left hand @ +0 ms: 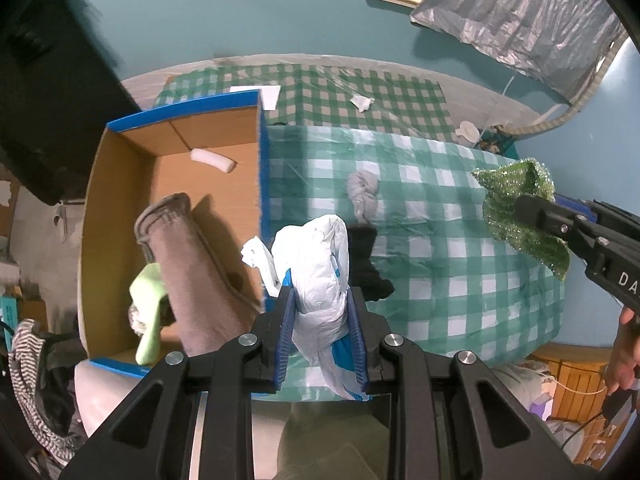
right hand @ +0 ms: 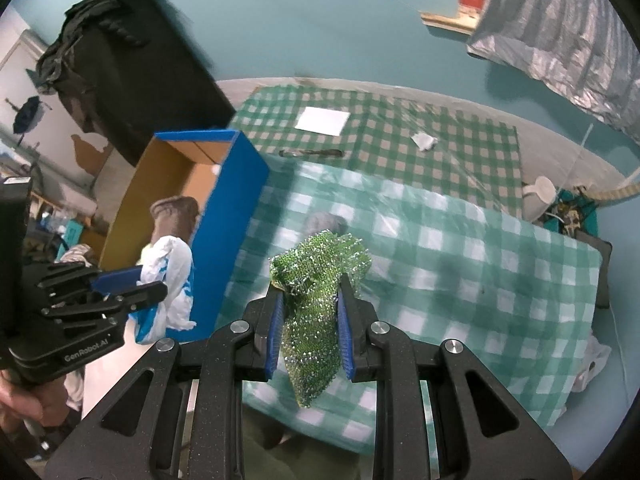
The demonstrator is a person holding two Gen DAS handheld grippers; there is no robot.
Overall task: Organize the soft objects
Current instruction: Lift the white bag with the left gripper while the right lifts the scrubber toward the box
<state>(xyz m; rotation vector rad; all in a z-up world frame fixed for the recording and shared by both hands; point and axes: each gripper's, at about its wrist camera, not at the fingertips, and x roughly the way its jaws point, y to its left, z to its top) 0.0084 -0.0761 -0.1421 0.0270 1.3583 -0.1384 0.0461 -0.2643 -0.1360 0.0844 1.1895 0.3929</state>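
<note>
My left gripper point(left hand: 322, 300) is shut on a white and blue plastic bag point(left hand: 316, 264), held above the table beside the right wall of the blue cardboard box point(left hand: 262, 168). It also shows in the right wrist view point(right hand: 132, 286) with the bag point(right hand: 170, 280). My right gripper point(right hand: 310, 292) is shut on a sparkly green cloth point(right hand: 316, 292), held above the checkered tablecloth point(right hand: 460, 260); the cloth shows at the right of the left wrist view point(left hand: 516, 208). A grey sock point(left hand: 362, 194) and a black sock point(left hand: 366, 264) lie on the table.
The box holds a brown rolled cloth point(left hand: 188, 264), a light green item point(left hand: 148, 312) and a white foam piece point(left hand: 212, 160). A white paper point(right hand: 323, 121) and a crumpled tissue point(right hand: 424, 140) lie at the table's far side. A black bin point(right hand: 132, 64) stands behind the box.
</note>
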